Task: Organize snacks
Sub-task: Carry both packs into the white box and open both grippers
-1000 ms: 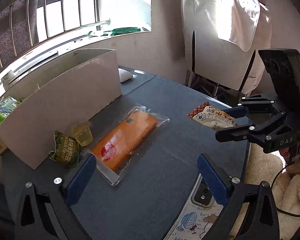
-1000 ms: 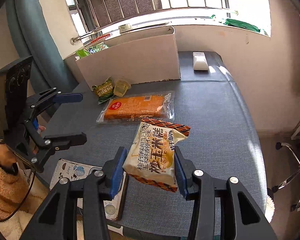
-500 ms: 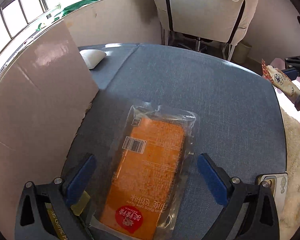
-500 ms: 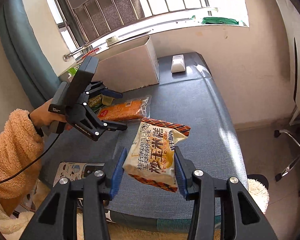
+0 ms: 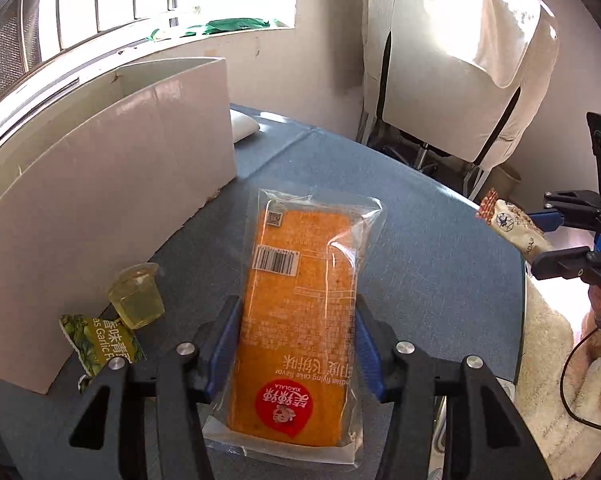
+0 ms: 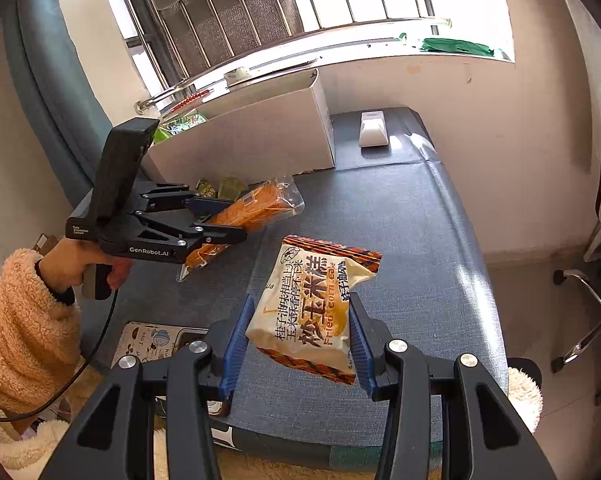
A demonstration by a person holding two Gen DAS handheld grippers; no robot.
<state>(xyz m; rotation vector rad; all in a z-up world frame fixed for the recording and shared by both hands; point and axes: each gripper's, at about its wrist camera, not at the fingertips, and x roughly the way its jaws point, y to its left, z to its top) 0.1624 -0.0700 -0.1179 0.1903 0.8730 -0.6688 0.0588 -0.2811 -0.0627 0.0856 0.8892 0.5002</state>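
Left gripper (image 5: 296, 344) clamped on the orange flying-cake pack (image 5: 300, 320), jaws just closed in, blue pads pressed on both long sides of the clear wrapper. Pack tilted, far end raised off the blue table (image 5: 432, 248) in the right wrist view, near end low by the pads. Right gripper (image 6: 298, 340) narrowed on the fried corn cake bag (image 6: 312, 308), bag held above the tabletop, 2 pads against its sides. Beside the orange pack: 1 jelly cup (image 5: 138, 298) and 1 green garlic-pea packet (image 5: 100, 342), both just in front of the white cardboard box (image 5: 112, 184). Green snack bags (image 6: 180, 124) inside that box (contents only partly visible). White small object (image 6: 374, 130) on the far table end. Fuzzy sleeve (image 6: 24, 328) behind the left handle. Patterned phone (image 6: 152, 340) at the near table edge.
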